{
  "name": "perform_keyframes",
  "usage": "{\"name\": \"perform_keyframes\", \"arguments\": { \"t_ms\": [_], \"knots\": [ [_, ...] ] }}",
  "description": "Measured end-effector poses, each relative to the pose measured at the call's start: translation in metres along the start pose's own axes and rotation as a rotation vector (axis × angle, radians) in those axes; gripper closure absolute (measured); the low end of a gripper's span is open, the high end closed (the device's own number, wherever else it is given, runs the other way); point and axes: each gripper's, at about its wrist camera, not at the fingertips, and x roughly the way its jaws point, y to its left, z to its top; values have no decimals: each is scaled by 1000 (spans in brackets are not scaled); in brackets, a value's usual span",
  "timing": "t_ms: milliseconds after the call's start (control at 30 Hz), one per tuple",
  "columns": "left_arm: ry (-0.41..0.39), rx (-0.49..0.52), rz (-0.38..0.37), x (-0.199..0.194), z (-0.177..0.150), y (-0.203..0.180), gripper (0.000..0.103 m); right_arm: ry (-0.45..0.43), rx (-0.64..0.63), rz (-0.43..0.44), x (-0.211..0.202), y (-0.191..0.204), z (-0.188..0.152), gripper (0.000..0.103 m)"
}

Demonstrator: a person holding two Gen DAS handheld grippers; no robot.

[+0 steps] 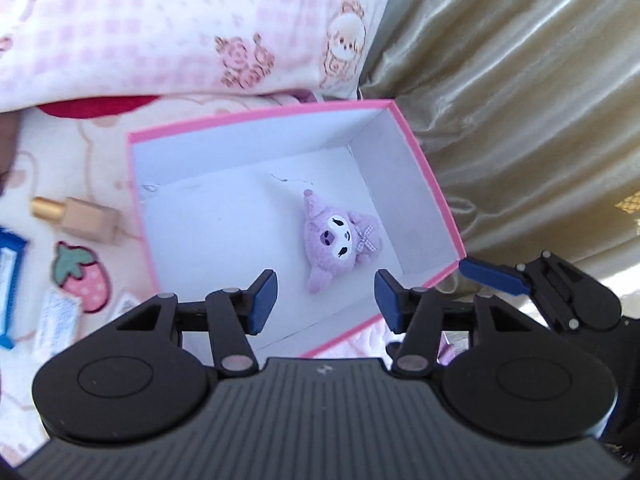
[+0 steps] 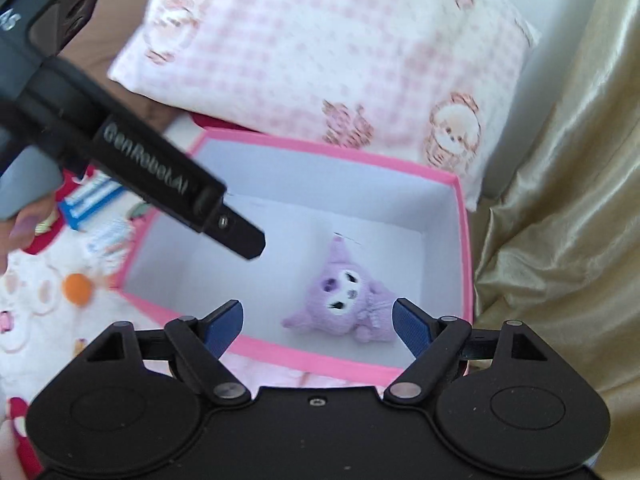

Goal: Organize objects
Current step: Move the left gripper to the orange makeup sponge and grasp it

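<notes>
A pink box [image 1: 256, 119] with a white inside sits on a patterned bed cover. A purple plush toy [image 1: 338, 238] lies on its floor, toward the right side; it also shows in the right wrist view [image 2: 346, 294], inside the same box [image 2: 464, 240]. My left gripper [image 1: 326, 298] is open and empty, hovering over the box's near edge. My right gripper [image 2: 318, 330] is open and empty, just above the near rim, in front of the toy. The left gripper's body [image 2: 160, 184] crosses the right wrist view at upper left.
A pink checked pillow [image 1: 180, 24] lies behind the box and a gold curtain [image 1: 520, 120] hangs to the right. Left of the box lie a wooden bottle with a gold cap [image 1: 80, 216], blue packets [image 1: 10, 264] and white packets [image 1: 56, 316]. An orange ball [image 2: 78, 288] lies on the cover.
</notes>
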Motion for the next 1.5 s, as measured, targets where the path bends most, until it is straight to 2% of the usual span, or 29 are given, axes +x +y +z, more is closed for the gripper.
{"name": "perform_keyframes", "arguments": {
  "t_ms": [200,467,733,867,1100,1233,1333,1433,1500],
  "knots": [
    [-20,43,84,-66,-25,18,49,-97,-39,96,-43,52,-3,18],
    [13,28,142,-90,-66,62,49,-150,-87,217,-58,111,-12,17],
    [-10,-41,129,-87,-101,126,49,-139,-106,311,-16,158,-19,17],
    [-20,-81,131,-78,-119,157,49,-151,-157,356,8,179,-26,14],
    [-38,-134,120,-52,-141,201,49,-107,-151,343,71,203,-35,14],
    [-61,-191,101,-38,-150,221,49,-129,-139,336,95,213,-41,15],
    [-76,-215,96,-27,-156,230,49,-106,-143,308,115,225,-46,16],
    [-101,-198,121,-15,-164,230,49,-95,-135,283,133,231,-50,20],
    [-129,-221,99,-8,-169,233,49,-108,-130,269,141,232,-52,23]
  ]
}}
